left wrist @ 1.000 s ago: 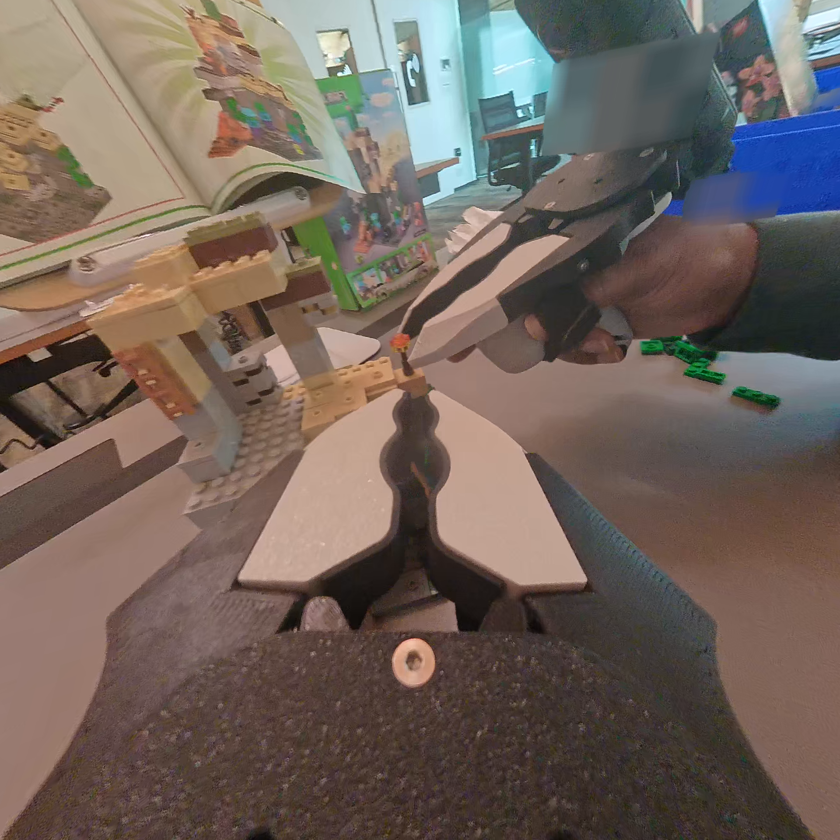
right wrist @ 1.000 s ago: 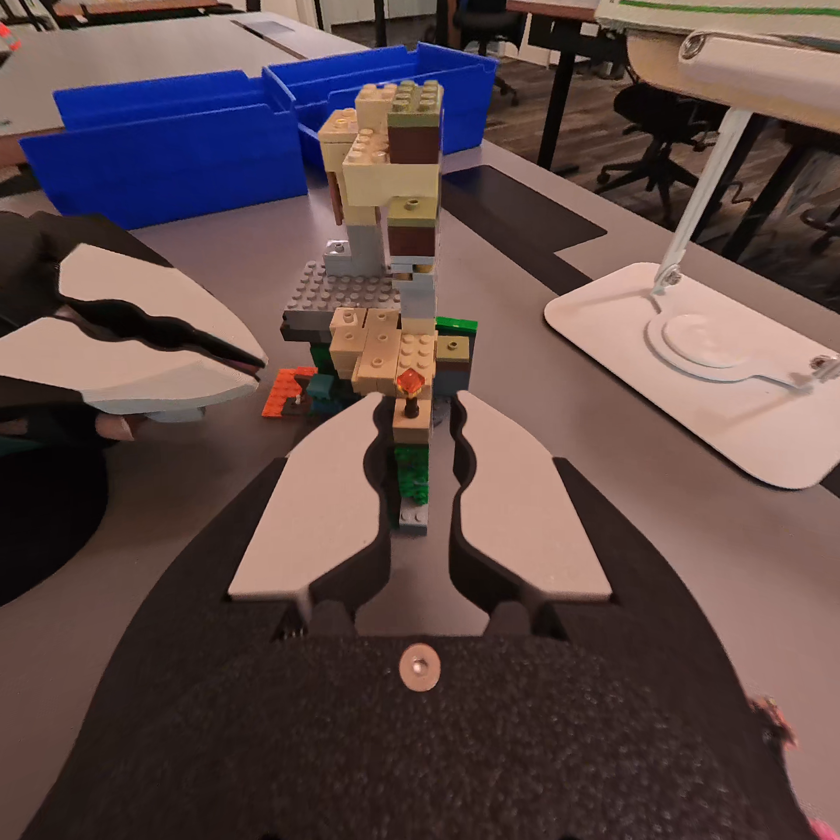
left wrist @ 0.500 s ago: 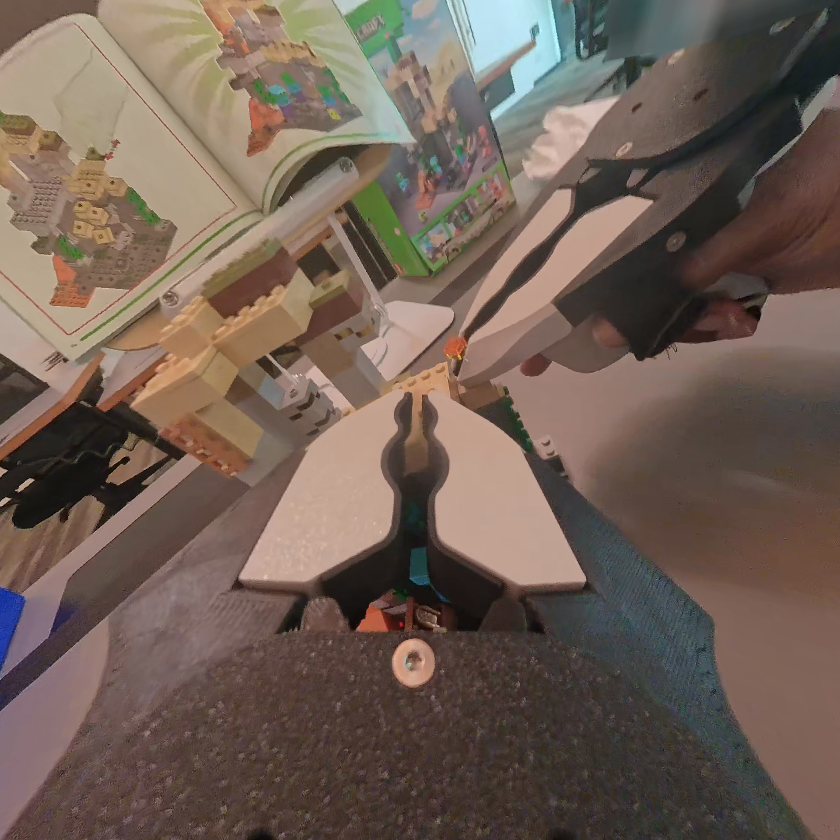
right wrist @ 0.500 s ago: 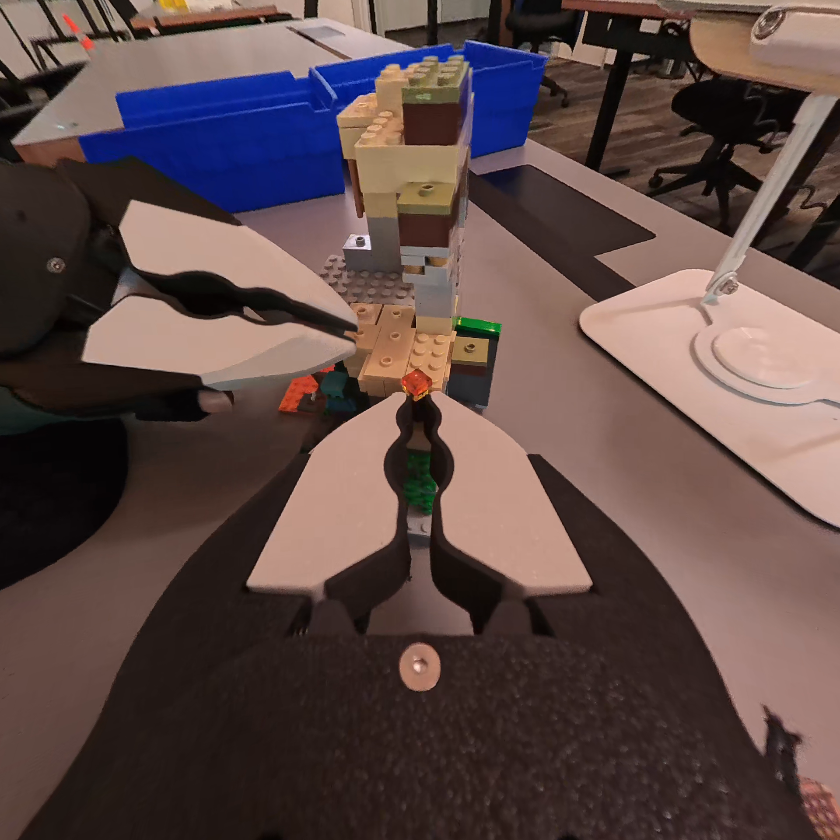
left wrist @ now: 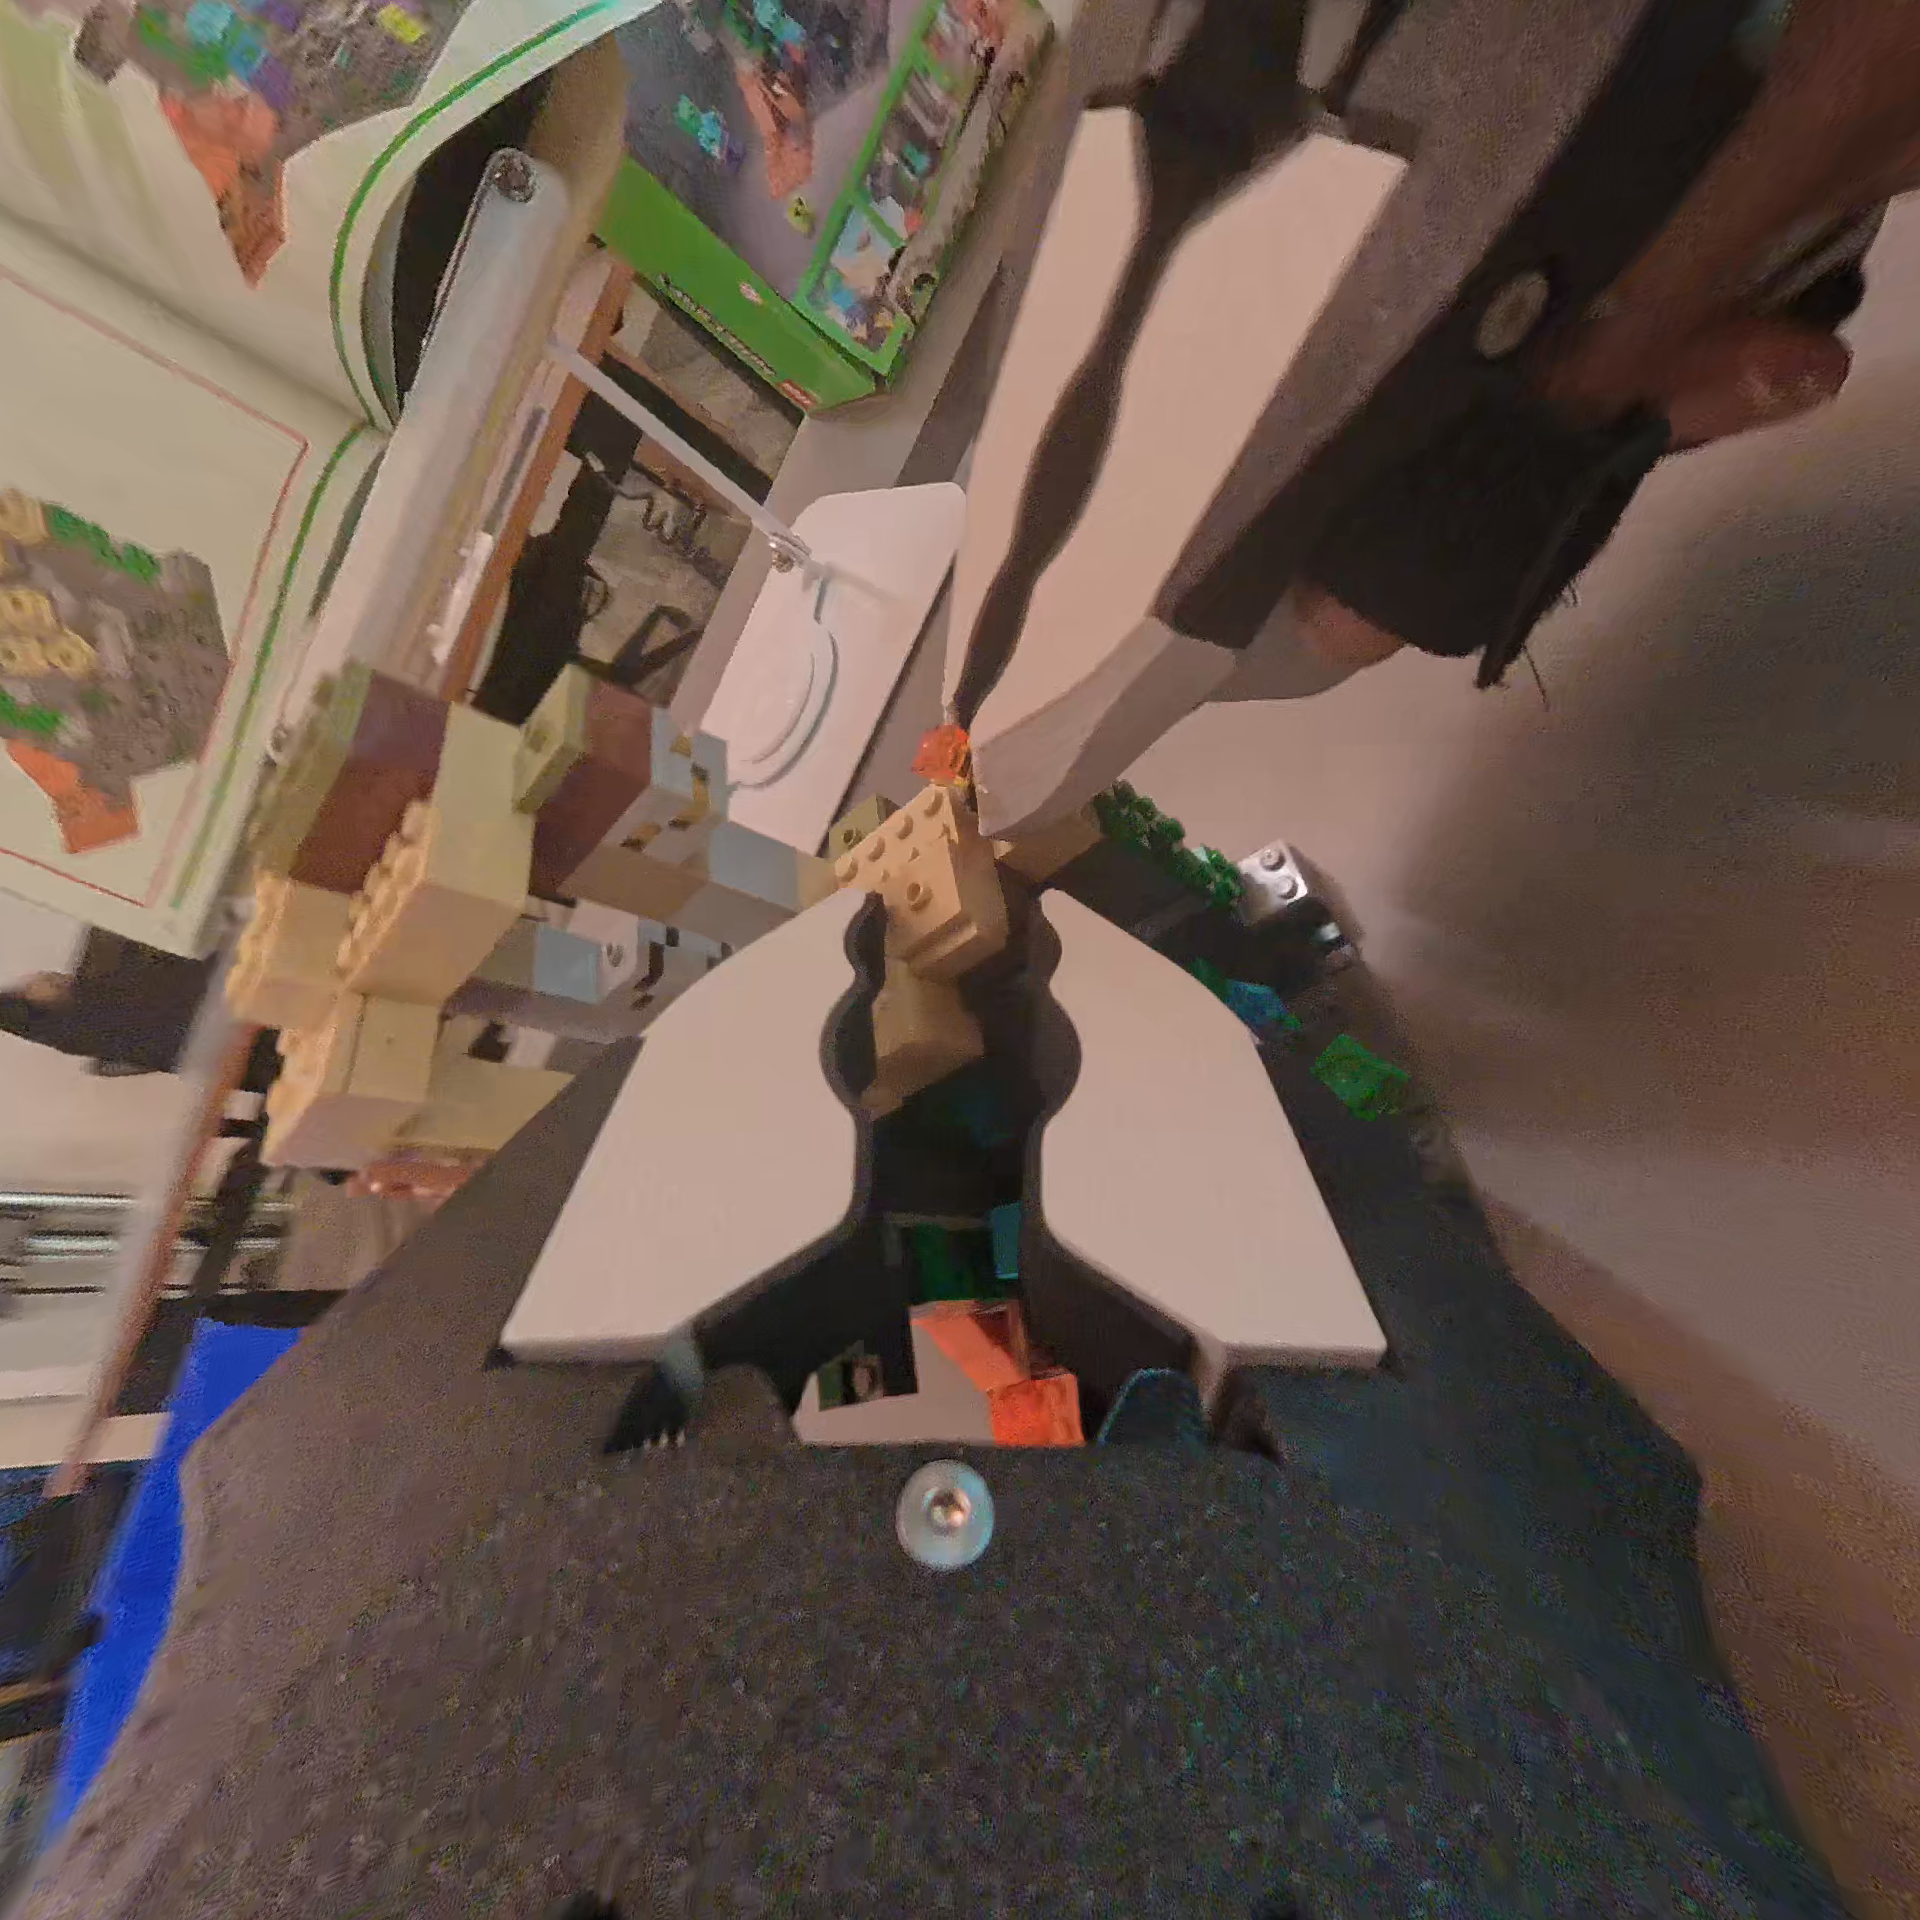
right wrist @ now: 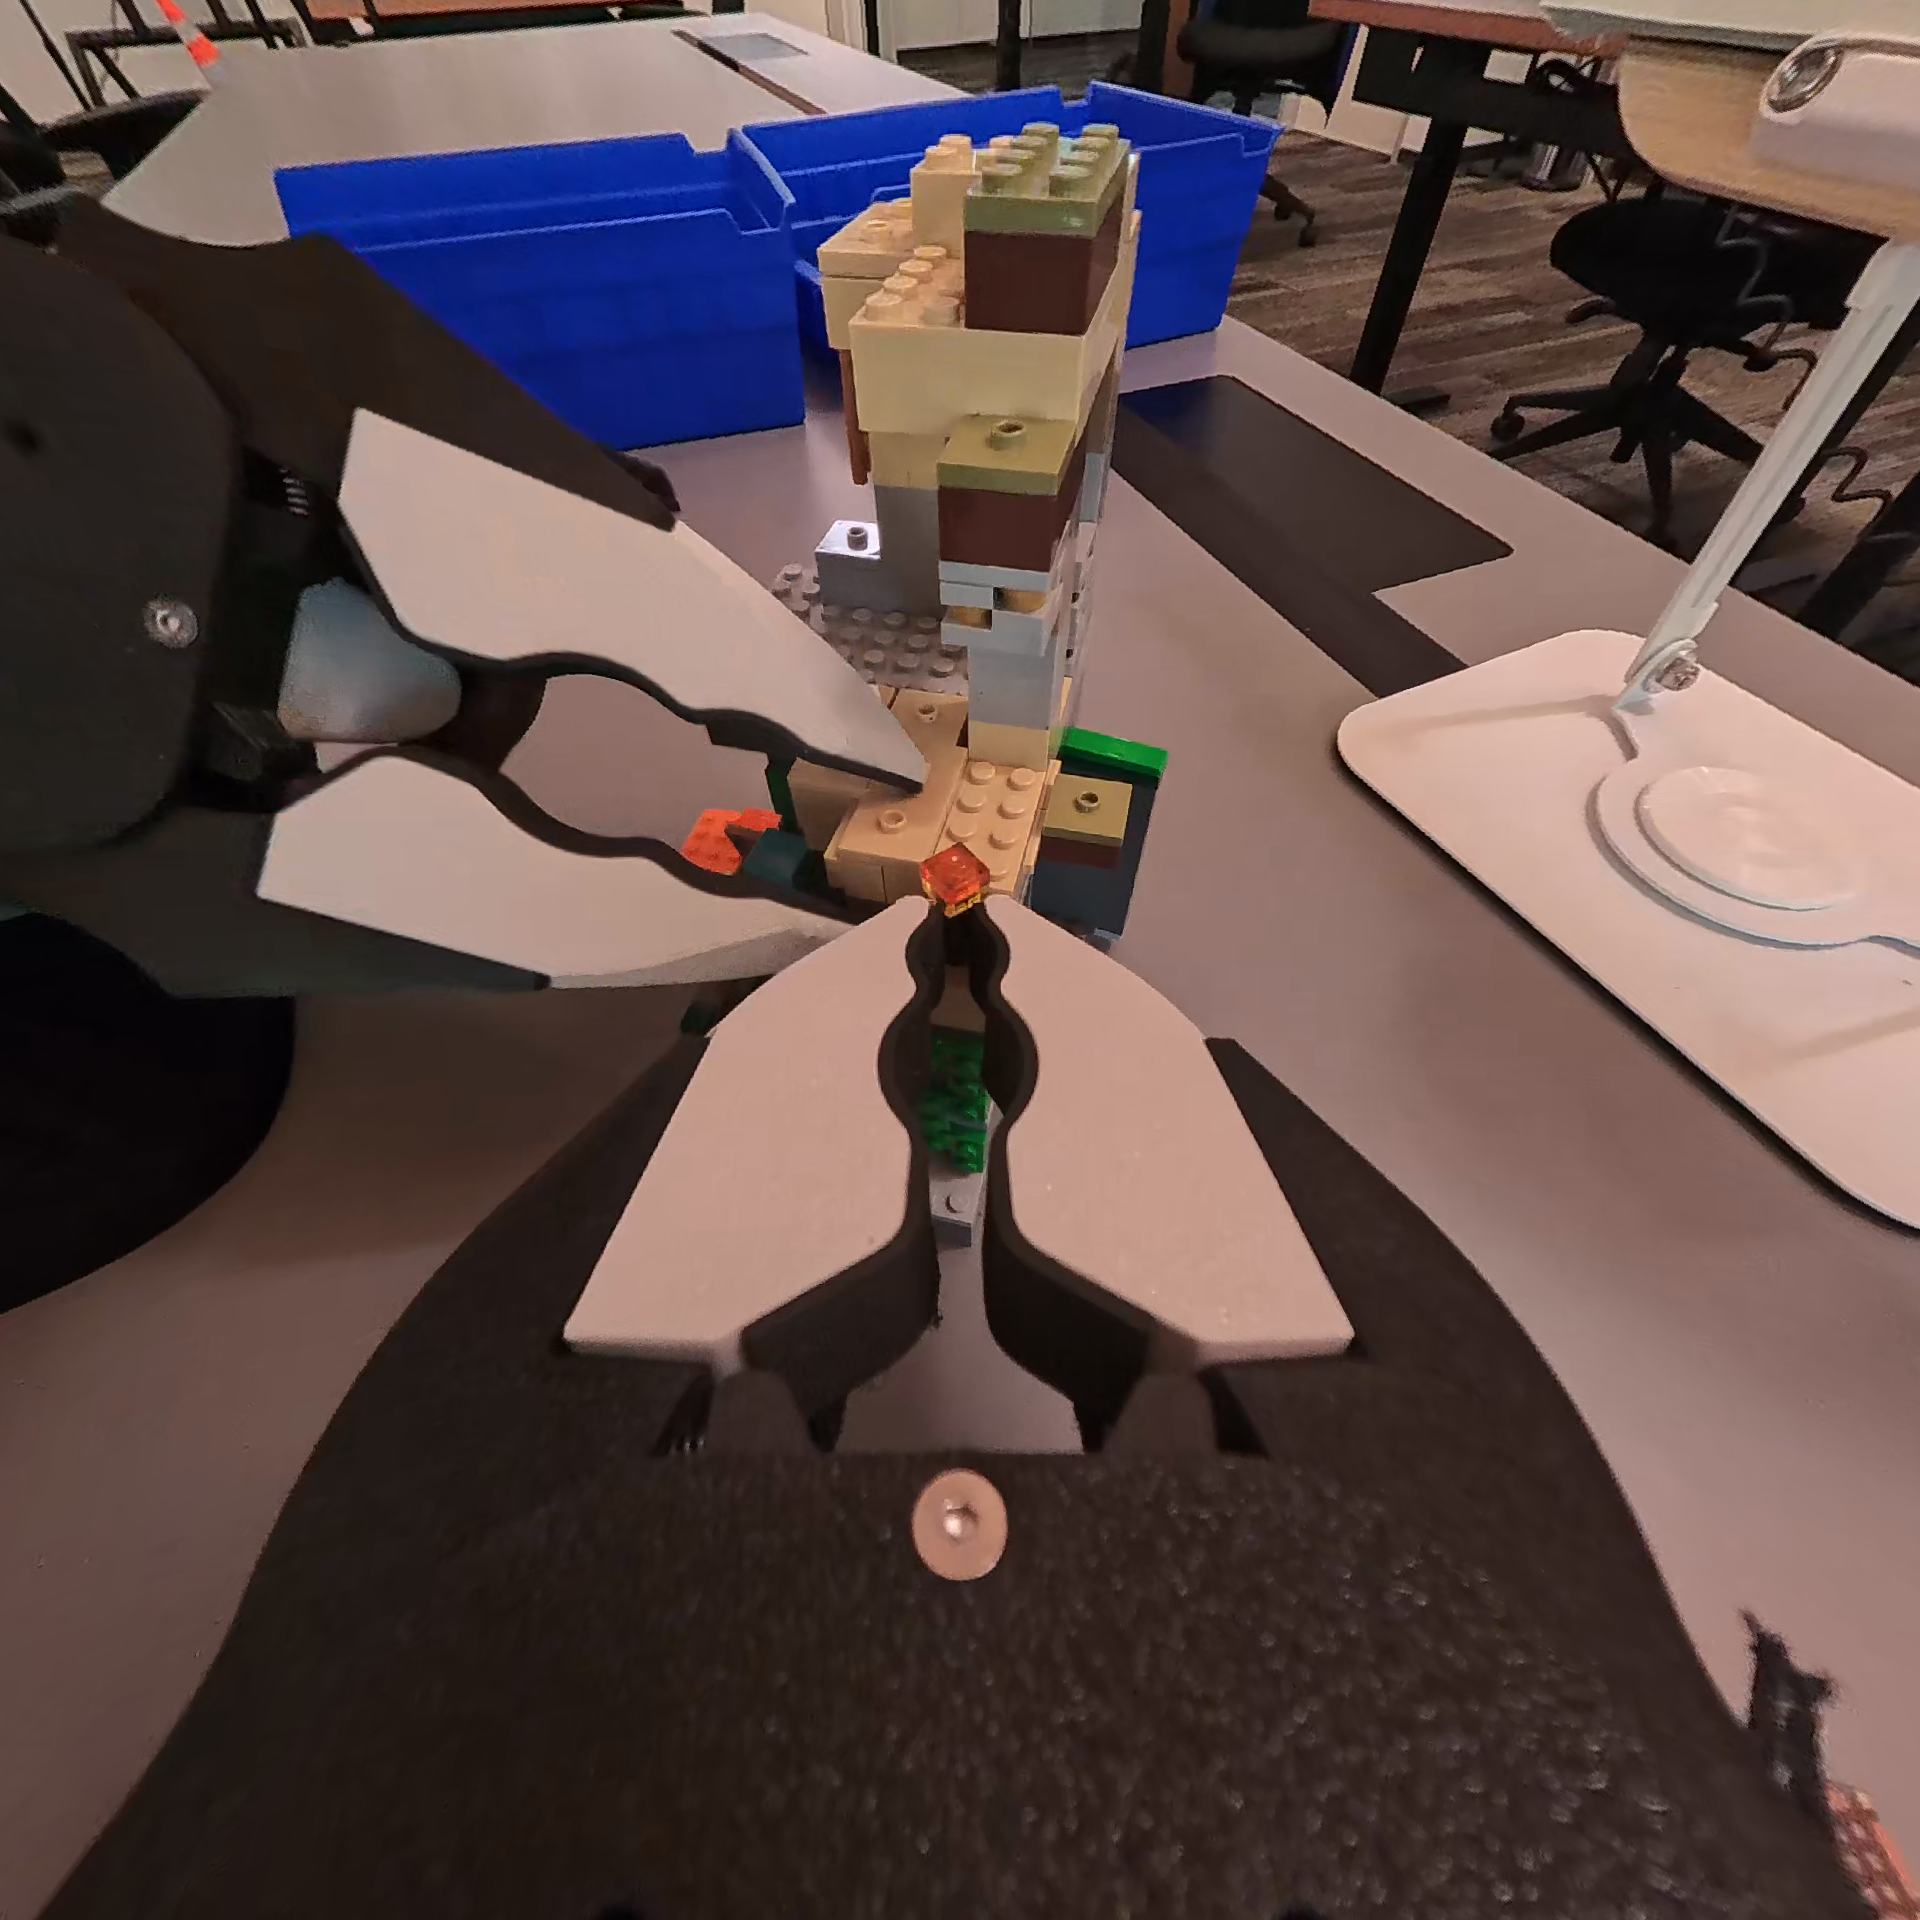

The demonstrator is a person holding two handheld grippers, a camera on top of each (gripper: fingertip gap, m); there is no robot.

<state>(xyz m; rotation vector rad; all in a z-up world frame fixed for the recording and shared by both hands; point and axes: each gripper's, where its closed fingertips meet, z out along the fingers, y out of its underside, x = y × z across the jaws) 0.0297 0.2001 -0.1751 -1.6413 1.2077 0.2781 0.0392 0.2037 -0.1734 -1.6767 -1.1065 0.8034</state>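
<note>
A brick model (right wrist: pixel 997 416) of tan, brown, grey and green bricks stands on the grey table; it also shows tilted in the left wrist view (left wrist: pixel 416 883). A small torch piece (right wrist: pixel 956 878) with an orange top sits at the model's front edge. My right gripper (right wrist: pixel 956 914) is shut on its dark stem, and it reaches in from above in the left wrist view (left wrist: pixel 971 769). My left gripper (left wrist: pixel 951 904) is open with its jaws on either side of the tan bricks (left wrist: pixel 925 914) low on the model. It comes in from the left in the right wrist view (right wrist: pixel 883 847).
Two blue bins (right wrist: pixel 582 260) stand behind the model. A white lamp base (right wrist: pixel 1662 831) lies to the right. An open instruction book (left wrist: pixel 156 416) and a green box (left wrist: pixel 831 208) are beyond. An orange plate (right wrist: pixel 712 836) juts from the model's foot. A hand (left wrist: pixel 1766 343) holds the right gripper. The grippers are tip to tip, or close to it.
My right gripper has closed from open onto the torch stem. My left gripper has rolled, moved in close to the model and opened its jaws around the tan bricks.
</note>
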